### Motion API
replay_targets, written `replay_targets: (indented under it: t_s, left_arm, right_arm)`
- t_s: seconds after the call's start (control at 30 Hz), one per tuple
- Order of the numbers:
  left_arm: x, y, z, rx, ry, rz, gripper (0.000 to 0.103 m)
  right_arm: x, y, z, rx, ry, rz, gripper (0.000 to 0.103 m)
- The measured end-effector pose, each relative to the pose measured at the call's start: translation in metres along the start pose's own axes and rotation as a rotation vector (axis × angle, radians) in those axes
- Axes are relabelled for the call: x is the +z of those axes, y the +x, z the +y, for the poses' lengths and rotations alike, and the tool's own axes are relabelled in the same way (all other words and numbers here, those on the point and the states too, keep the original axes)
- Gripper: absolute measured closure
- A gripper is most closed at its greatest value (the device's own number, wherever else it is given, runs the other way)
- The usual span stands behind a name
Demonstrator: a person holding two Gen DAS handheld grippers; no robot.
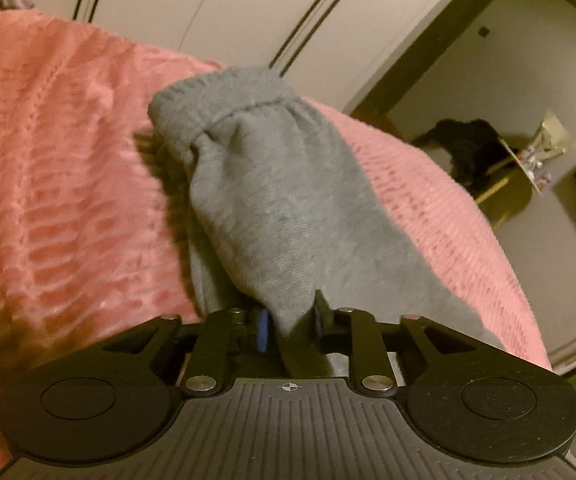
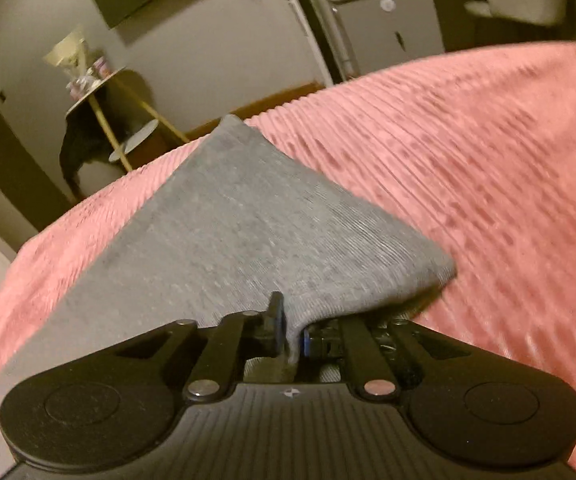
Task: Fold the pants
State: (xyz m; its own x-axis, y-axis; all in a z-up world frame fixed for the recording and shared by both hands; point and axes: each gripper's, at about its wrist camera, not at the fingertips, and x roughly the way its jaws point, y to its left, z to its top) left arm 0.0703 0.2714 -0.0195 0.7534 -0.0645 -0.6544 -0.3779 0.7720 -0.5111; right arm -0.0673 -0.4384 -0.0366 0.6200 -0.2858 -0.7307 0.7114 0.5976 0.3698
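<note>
- The left gripper (image 1: 290, 322) pinches a fold of the grey pants (image 1: 271, 200); the leg runs ahead to its gathered cuff, over the pink blanket (image 1: 59, 184).
- The right gripper (image 2: 294, 334) clamps the pants' (image 2: 223, 232) near edge; cloth peaks ahead.

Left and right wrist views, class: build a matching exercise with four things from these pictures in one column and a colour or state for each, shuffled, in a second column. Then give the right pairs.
Things
1. pants
2. blanket
3. left gripper
4. round side table

Colour or state
A. pink, ribbed
B. stands by the wall, holding small items
C. grey, with a gathered cuff
D. black, clamped on grey fabric

Pairs: 1-C, 2-A, 3-D, 4-B
</note>
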Motion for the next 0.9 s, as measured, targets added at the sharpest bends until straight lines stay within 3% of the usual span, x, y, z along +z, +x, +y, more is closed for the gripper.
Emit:
replay_targets:
  t_s: [0.13, 0.2, 0.23, 0.43, 0.5, 0.53, 0.63, 0.7, 0.73, 0.77, 0.9]
  left_arm:
    - [0.011, 0.002, -0.001, -0.002, -0.045, -0.013, 0.074]
    - [0.013, 0.007, 0.001, 0.011, -0.066, -0.004, 0.084]
    - [0.014, 0.007, 0.003, 0.005, -0.078, -0.002, 0.084]
    - [0.006, -0.02, 0.007, -0.082, -0.093, -0.079, 0.088]
    - [0.004, -0.02, 0.009, -0.066, -0.085, -0.073, 0.087]
    - [0.002, -0.015, 0.011, -0.02, -0.065, -0.054, 0.086]
    - [-0.002, -0.001, 0.013, 0.128, -0.029, 0.008, 0.06]
    - [-0.002, -0.008, 0.011, 0.171, -0.014, -0.016, 0.029]
    - [-0.001, -0.014, 0.008, 0.188, -0.004, -0.034, 0.026]
    - [0.0, -0.02, 0.006, 0.198, 0.005, -0.051, 0.024]
    - [0.004, -0.044, -0.018, 0.249, 0.075, -0.139, 0.021]
  right_arm:
    - [0.01, -0.003, -0.011, 0.052, 0.122, -0.007, 0.087]
    - [0.009, -0.006, -0.014, 0.053, 0.146, -0.001, 0.089]
    - [0.009, -0.006, -0.012, 0.046, 0.137, -0.003, 0.094]
    - [0.005, -0.034, 0.009, 0.052, 0.0, -0.169, 0.096]
    - [-0.001, -0.034, 0.013, 0.0, -0.075, -0.194, 0.096]
    - [-0.004, -0.029, 0.013, -0.029, -0.102, -0.175, 0.095]
    - [-0.007, -0.002, 0.002, -0.113, -0.071, -0.004, 0.09]
    - [-0.006, -0.01, -0.006, -0.072, -0.009, -0.026, 0.076]
    - [-0.004, -0.015, -0.01, -0.058, 0.022, -0.04, 0.063]
    - [-0.002, -0.019, -0.014, -0.042, 0.051, -0.055, 0.057]
    - [0.007, -0.022, -0.033, 0.024, 0.188, -0.068, 0.056]
